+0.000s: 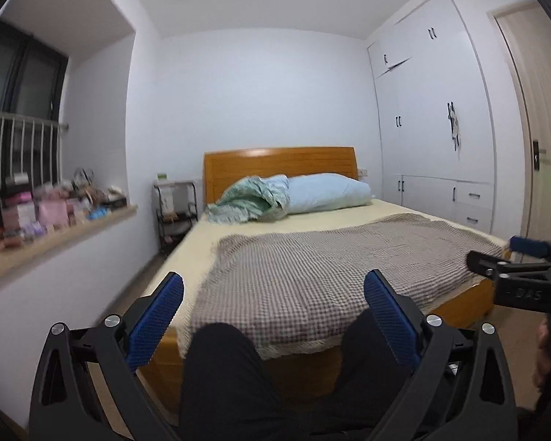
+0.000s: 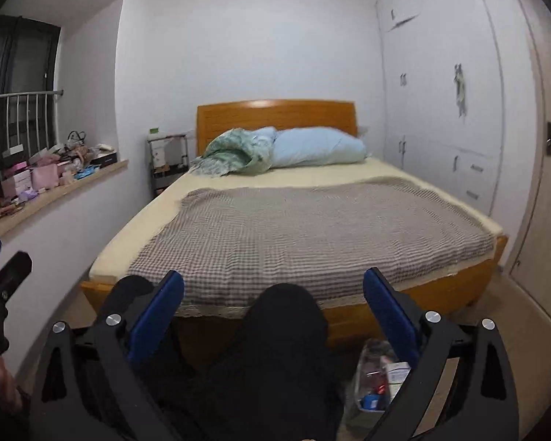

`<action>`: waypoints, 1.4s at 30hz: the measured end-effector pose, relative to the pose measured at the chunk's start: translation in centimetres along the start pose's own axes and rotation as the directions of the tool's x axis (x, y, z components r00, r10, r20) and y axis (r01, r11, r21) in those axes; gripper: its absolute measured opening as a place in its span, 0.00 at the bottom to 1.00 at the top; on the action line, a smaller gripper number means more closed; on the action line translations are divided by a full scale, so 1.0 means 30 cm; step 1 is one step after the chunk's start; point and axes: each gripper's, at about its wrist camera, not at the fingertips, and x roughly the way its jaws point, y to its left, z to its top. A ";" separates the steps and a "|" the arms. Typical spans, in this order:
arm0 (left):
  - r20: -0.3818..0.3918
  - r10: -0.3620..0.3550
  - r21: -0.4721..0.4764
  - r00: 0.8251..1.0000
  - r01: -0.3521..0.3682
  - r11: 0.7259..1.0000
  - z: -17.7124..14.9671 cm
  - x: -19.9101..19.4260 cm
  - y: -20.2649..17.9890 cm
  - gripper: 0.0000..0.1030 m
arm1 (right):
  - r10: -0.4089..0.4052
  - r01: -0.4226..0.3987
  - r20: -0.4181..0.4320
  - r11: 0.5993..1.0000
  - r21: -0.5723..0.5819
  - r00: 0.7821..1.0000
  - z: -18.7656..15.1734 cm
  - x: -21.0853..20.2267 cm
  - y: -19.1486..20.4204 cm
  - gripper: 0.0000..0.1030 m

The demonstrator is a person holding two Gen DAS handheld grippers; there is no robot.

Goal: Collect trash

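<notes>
At the foot of the bed sits the person, both black-trousered knees (image 2: pixel 283 330) raised toward it; each hand holds a gripper level out front. Left gripper (image 1: pixel 273 316) has its blue pads (image 1: pixel 154 323) spread wide with nothing between them but the view of a knee; right gripper (image 2: pixel 273 312) stands just as wide, equally empty. Down by the right knee, on the tan floor (image 2: pixel 514 330), rests a clear plastic bag of trash (image 2: pixel 376 378) — boxes, wrappers, a glint of red and blue inside; it lies just under the right gripper's right-hand finger, and whether they touch I cannot tell. Beyond the knees is the wooden bed frame (image 2: pixel 404 316), then a brown checked blanket (image 2: pixel 312 231) spread flat over a pale yellow sheet (image 2: pixel 158 205); further up, a crumpled green cover (image 2: pixel 235 152) lies against a pale blue pillow (image 2: pixel 316 147) under the orange headboard (image 2: pixel 275 112). Left of the headboard stands a small black bedside rack (image 2: pixel 165 161); along the left wall a window ledge (image 2: pixel 66 187) is heaped with pink boxes and clutter — too blurred to sort. White built-in wardrobes (image 2: pixel 440 110) fill the right wall, with a door (image 2: pixel 547 183) nearest the corner.
</notes>
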 end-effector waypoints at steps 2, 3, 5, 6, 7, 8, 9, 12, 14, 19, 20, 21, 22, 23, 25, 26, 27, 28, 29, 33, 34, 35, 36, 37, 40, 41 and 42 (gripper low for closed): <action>0.015 0.005 0.005 1.000 -0.005 1.000 0.002 -0.004 -0.011 0.93 | 0.006 -0.006 0.005 1.000 0.003 1.000 -0.014 0.002 -0.010 0.91; 0.016 0.008 0.006 1.000 -0.008 1.000 0.004 -0.006 -0.014 0.93 | 0.013 -0.013 -0.004 1.000 0.006 1.000 -0.019 0.008 -0.010 0.91; 0.023 0.015 0.011 1.000 -0.015 1.000 0.007 -0.015 -0.019 0.93 | 0.030 -0.030 0.001 0.999 0.015 1.000 -0.029 0.011 -0.011 0.91; 0.027 0.019 0.012 0.999 -0.020 1.000 0.010 -0.017 -0.019 0.93 | 0.026 -0.026 0.004 1.000 0.015 1.000 -0.032 0.010 -0.010 0.91; 0.031 0.026 0.010 0.999 -0.026 1.000 0.012 -0.017 -0.009 0.93 | 0.016 -0.016 0.012 1.000 0.015 1.000 -0.034 0.007 -0.010 0.91; 0.034 0.029 0.007 0.999 -0.030 1.000 0.013 -0.020 -0.008 0.93 | 0.011 -0.012 0.015 1.000 0.016 1.000 -0.033 0.008 -0.010 0.91; 0.035 0.034 -0.001 0.999 -0.034 0.999 0.013 -0.021 -0.002 0.93 | 0.012 -0.012 0.016 1.000 0.017 1.000 -0.034 0.004 -0.013 0.91; 0.028 0.038 -0.021 0.999 -0.037 0.999 0.015 -0.018 0.009 0.93 | 0.016 -0.016 0.036 1.000 0.018 0.999 -0.037 -0.015 -0.019 0.91; 0.022 0.039 -0.030 0.999 -0.038 0.999 0.013 -0.016 0.013 0.93 | -0.006 0.005 0.058 1.000 0.007 0.998 -0.037 -0.027 -0.019 0.91; 0.022 0.041 -0.039 0.999 -0.040 0.998 0.014 -0.018 0.018 0.93 | -0.008 0.009 0.079 1.000 -0.009 0.997 -0.037 -0.038 -0.017 0.91; 0.022 0.041 -0.041 0.999 -0.040 0.998 0.014 -0.019 0.019 0.93 | -0.001 0.002 0.081 1.000 -0.014 0.997 -0.038 -0.037 -0.016 0.91; 0.023 0.041 -0.042 0.999 -0.040 0.998 0.015 -0.020 0.019 0.93 | 0.007 -0.005 0.083 1.000 -0.020 0.997 -0.039 -0.037 -0.013 0.91; 0.024 0.042 -0.044 0.999 -0.041 0.998 0.016 -0.021 0.020 0.93 | 0.009 -0.006 0.088 1.000 -0.029 0.996 -0.040 -0.039 -0.008 0.91; 0.025 0.042 -0.045 0.999 -0.041 0.998 0.016 -0.021 0.021 0.93 | 0.008 -0.005 0.090 0.999 -0.035 0.996 -0.040 -0.039 -0.005 0.91; 0.026 0.043 -0.046 0.999 -0.042 0.998 0.017 -0.023 0.019 0.93 | 0.007 -0.002 0.095 0.999 -0.054 0.995 -0.041 -0.041 0.004 0.91; 0.025 0.043 -0.045 0.999 -0.042 0.998 0.018 -0.023 0.018 0.93 | 0.007 -0.001 0.096 0.998 -0.058 0.995 -0.040 -0.040 0.007 0.91; 0.024 0.043 -0.045 0.999 -0.042 0.998 0.018 -0.021 0.019 0.93 | 0.007 -0.002 0.094 0.998 -0.062 0.996 -0.040 -0.038 0.009 0.91; 0.023 0.042 -0.045 0.999 -0.041 0.998 0.018 -0.020 0.019 0.93 | 0.008 -0.002 0.092 0.998 -0.063 0.996 -0.040 -0.035 0.009 0.91; 0.022 0.042 -0.045 0.999 -0.041 0.998 0.018 -0.020 0.017 0.93 | 0.009 -0.003 0.090 0.998 -0.064 0.996 -0.041 -0.034 0.008 0.91; 0.018 0.042 -0.047 0.999 -0.042 0.998 0.017 -0.019 0.014 0.93 | -0.004 0.010 0.095 0.998 -0.057 0.995 -0.043 -0.030 0.003 0.91; 0.017 0.041 -0.047 0.999 -0.040 0.998 0.017 -0.019 0.014 0.93 | -0.006 0.012 0.101 0.998 -0.058 0.995 -0.044 -0.033 0.003 0.91; 0.018 0.042 -0.047 0.999 -0.041 0.998 0.017 -0.019 0.014 0.93 | -0.004 0.010 0.105 0.998 -0.063 0.994 -0.044 -0.035 0.005 0.91; 0.018 0.043 -0.047 0.999 -0.042 0.998 0.017 -0.019 0.015 0.93 | -0.003 0.010 0.106 0.998 -0.068 0.994 -0.045 -0.035 0.006 0.91; 0.018 0.043 -0.048 0.999 -0.042 0.998 0.019 -0.019 0.014 0.93 | -0.002 0.010 0.107 0.998 -0.070 0.994 -0.045 -0.036 0.006 0.91; 0.017 0.044 -0.050 0.999 -0.043 0.998 0.019 -0.017 0.015 0.93 | -0.001 0.008 0.106 0.998 -0.064 0.994 -0.047 -0.035 0.003 0.91; 0.018 0.045 -0.052 0.999 -0.044 0.998 0.020 -0.016 0.015 0.93 | -0.001 0.008 0.105 0.998 -0.061 0.994 -0.047 -0.034 0.001 0.91; 0.018 0.045 -0.052 0.999 -0.044 0.998 0.021 -0.016 0.018 0.93 | 0.000 0.006 0.104 0.998 -0.057 0.995 -0.046 -0.034 -0.002 0.91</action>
